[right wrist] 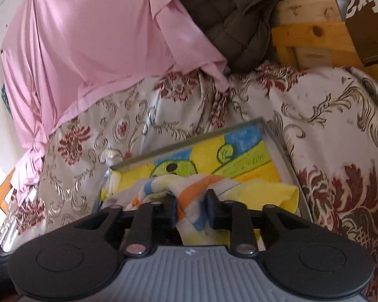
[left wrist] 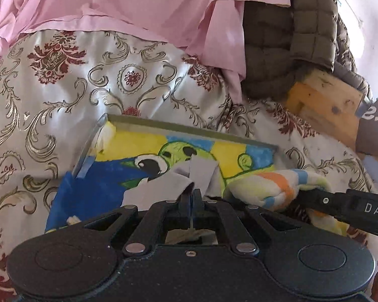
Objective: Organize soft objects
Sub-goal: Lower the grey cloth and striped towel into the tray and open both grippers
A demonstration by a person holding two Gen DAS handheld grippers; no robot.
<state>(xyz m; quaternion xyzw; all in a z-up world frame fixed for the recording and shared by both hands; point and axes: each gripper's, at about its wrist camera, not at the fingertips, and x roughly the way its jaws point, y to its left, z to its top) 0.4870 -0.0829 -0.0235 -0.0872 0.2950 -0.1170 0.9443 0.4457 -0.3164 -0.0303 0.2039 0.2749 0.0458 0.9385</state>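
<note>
While the damask bedspread [left wrist: 50,105] fills most of both views, a pink sheet [left wrist: 118,2] hangs over its far part, and an olive quilted jacket [left wrist: 289,45] sits beyond the clear tray [right wrist: 282,146], to the right of the pink sheet, against a wooden frame [left wrist: 325,105]. That tray lies on the bedspread, and a bright towel [left wrist: 143,148] printed with a green cartoon figure on yellow and blue lines its floor. At the tray's near edge the left gripper [left wrist: 192,196] has its jaws pressed together on a thin pale grey cloth [left wrist: 163,183], which bunches up just ahead of the fingertips over the printed towel. To the right of it, at the tray's near right part, the right gripper [right wrist: 191,201] has its jaws slightly parted, with a striped soft cloth [right wrist: 189,191] of white, orange, blue and yellow lying between the fingers [right wrist: 171,209] and touching both.
</note>
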